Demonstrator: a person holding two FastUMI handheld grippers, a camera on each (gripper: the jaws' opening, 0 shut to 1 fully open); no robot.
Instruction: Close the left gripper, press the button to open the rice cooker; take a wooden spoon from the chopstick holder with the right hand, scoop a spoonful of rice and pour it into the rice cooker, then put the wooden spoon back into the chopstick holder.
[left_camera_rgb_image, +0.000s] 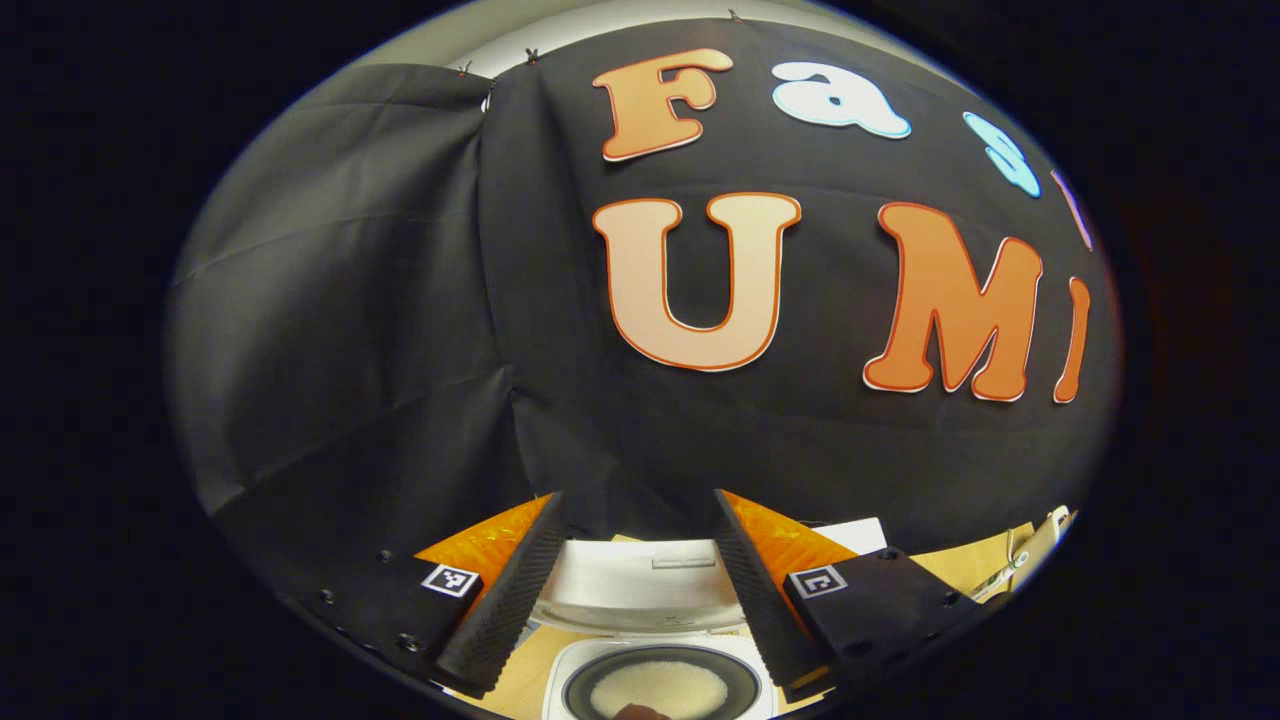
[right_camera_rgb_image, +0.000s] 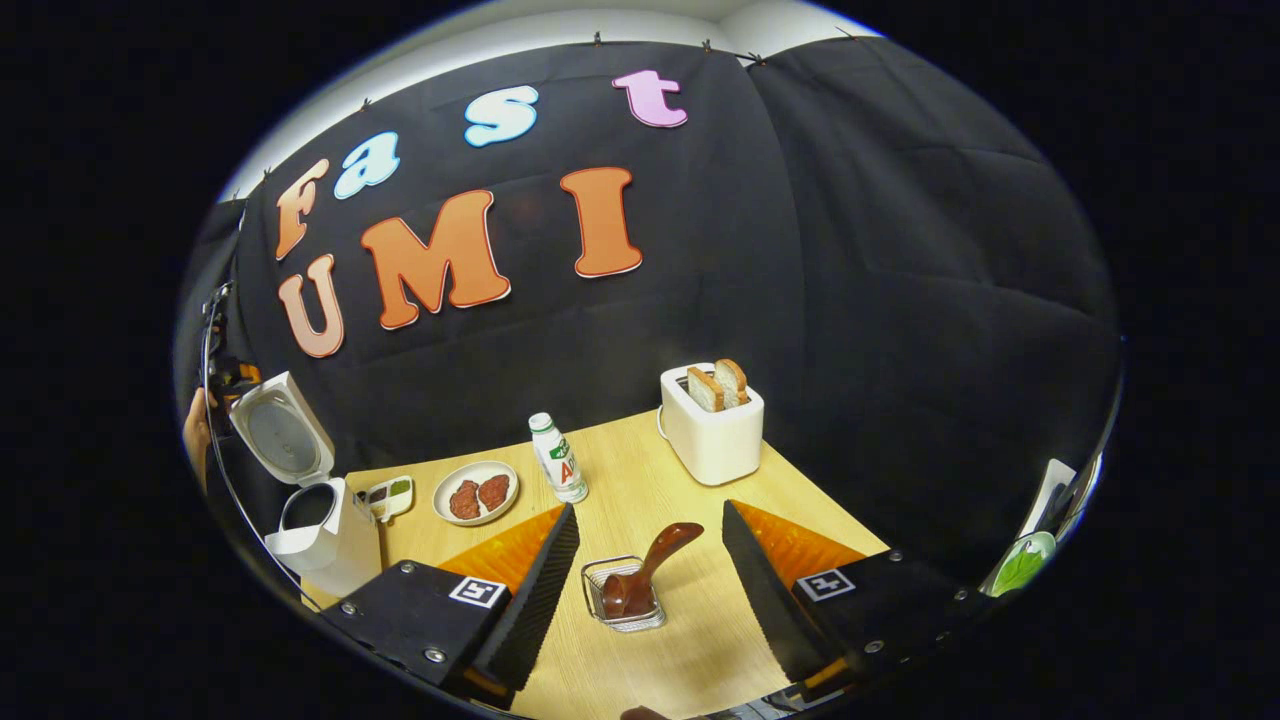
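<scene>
Wooden spoon leans in the small wire chopstick holder on the wooden table, bowl down inside the basket and handle slanting up and to the right. It lies between the fingers of the right gripper, which stand wide apart and touch nothing. Judged from its look, the spoon is light and stiff, with a smooth, glossy finish that could slide under the pads; the upper part of the handle, clear of the wire rim, looks like the best place to take hold, gripped across its narrow sides. The holder itself seems light and may shift or tip if the spoon is nudged sideways.

At the left edge of the right gripper view the rice cooker stands with its lid raised. A plate with two dark pieces, a small bottle and a toaster holding two slices of bread stand farther back on the table.

In the left gripper view the left gripper hovers above the open rice cooker, its fingers spread wide and empty. White rice lies in the dark inner pot below, so the pouring step may already be done.
</scene>
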